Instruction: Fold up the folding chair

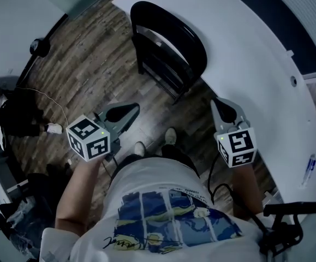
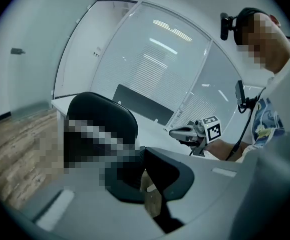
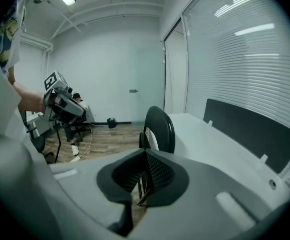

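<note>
Both pairs of fingers are pressed together on nothing. The left gripper point(image 1: 131, 111) hangs short of the folding chair point(image 1: 171, 48), which stands on the wood floor point(image 1: 92, 64) against the white desk point(image 1: 245, 53). The chair looks rigid, fairly light and apt to tip, so the backrest's top rim seems the safest hold. The right gripper point(image 1: 218, 105) hangs just beside the desk edge.

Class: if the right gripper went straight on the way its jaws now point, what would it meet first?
Probably the folding chair, low on its frame, dead ahead of the shut right gripper. Depth is unclear, so the floor might come first.
</note>
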A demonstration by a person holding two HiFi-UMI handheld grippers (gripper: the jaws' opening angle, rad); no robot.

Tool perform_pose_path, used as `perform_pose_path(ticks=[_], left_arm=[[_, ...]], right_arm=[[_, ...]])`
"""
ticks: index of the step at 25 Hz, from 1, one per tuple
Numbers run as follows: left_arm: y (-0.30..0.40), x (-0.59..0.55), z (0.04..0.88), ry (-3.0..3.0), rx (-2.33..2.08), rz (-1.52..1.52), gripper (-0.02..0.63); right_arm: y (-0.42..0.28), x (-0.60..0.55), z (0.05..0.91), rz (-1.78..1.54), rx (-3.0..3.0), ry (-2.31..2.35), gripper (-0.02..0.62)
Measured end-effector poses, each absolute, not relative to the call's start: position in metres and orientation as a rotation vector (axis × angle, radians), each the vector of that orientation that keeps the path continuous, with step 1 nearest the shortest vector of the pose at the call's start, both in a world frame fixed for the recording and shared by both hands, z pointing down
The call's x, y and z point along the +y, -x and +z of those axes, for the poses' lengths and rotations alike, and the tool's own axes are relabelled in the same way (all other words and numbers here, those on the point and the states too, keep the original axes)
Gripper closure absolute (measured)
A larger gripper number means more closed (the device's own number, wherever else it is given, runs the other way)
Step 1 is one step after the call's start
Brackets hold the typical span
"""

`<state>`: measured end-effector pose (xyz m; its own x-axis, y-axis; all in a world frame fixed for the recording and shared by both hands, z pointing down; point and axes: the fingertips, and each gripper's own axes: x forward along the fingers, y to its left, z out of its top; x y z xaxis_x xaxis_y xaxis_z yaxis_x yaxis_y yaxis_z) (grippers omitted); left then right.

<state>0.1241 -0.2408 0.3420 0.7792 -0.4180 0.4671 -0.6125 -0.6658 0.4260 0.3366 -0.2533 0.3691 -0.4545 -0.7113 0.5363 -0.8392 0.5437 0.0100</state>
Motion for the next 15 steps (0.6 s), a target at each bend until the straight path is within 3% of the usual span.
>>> perform_pose_path(ticks=[15], left_arm=[[0.001,-0.175,0.308,-2.406,-0.887,0.196,0.603]], right_arm=[[-0.192,-0.2,0.323,0.264,-2.346,-1.134,0.592]])
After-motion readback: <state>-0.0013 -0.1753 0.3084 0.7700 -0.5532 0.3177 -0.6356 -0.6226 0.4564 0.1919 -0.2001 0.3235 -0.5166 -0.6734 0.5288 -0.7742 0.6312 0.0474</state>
